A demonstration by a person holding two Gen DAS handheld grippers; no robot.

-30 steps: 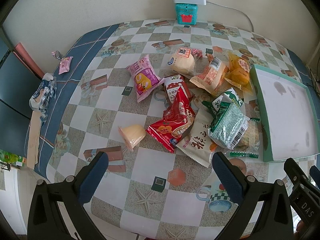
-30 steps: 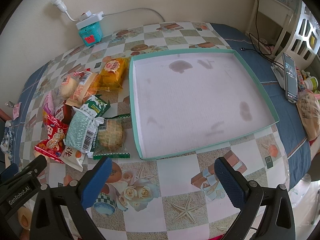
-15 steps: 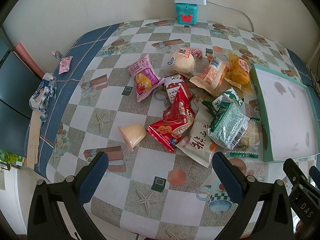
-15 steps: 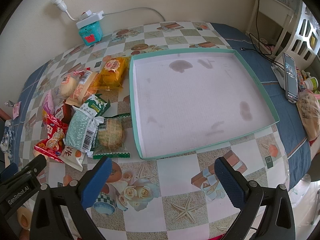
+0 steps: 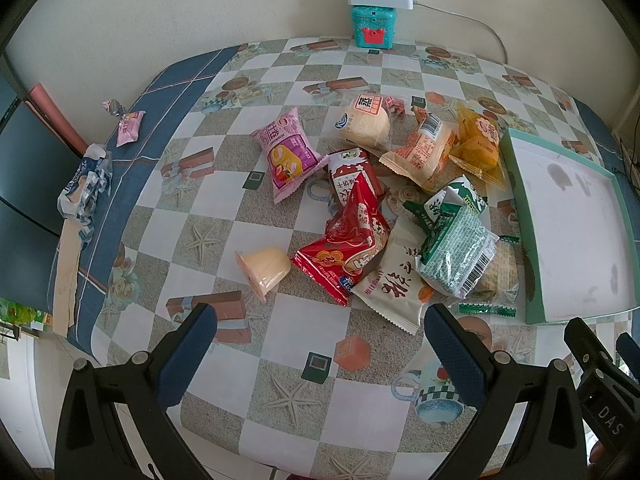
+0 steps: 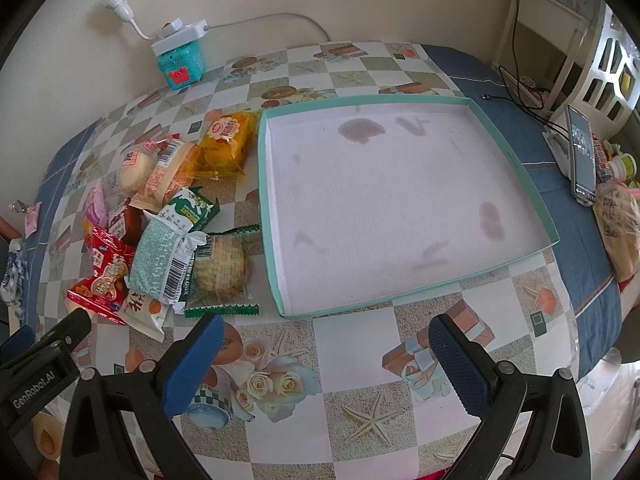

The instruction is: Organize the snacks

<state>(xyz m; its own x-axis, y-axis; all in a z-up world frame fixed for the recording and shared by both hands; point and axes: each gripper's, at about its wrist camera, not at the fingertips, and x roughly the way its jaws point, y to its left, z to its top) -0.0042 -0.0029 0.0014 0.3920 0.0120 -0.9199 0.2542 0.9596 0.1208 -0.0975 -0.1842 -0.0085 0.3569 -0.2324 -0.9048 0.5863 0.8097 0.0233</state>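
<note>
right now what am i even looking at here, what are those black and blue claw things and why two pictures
Those claws are two handheld grippers; a person holds one in each hand. Each carries a wide-angle camera looking forward along its jaws, hence two pictures. One is from the left gripper, which looks at a pile of snacks on a checkered tablecloth: a pink packet, a red packet, a green biscuit pack, a jelly cup. The other is from the right gripper, which faces an empty teal-rimmed tray beside the pile. Both sets of jaws stand wide open, holding nothing.
</note>
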